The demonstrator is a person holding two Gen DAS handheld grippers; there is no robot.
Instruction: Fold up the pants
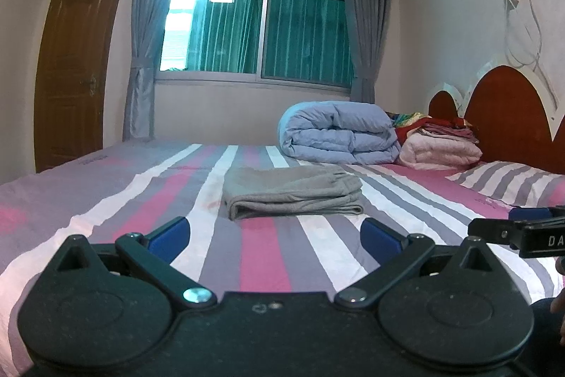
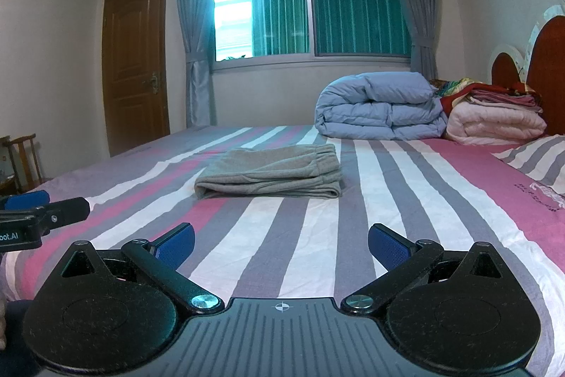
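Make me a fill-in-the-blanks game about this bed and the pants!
1. The gray pants on the striped bed are already ____.
2. Both tools, left and right, have jaws that are ____.
3. The rolled-up quilt behind the pants is light ____.

Missing words: folded; open; blue
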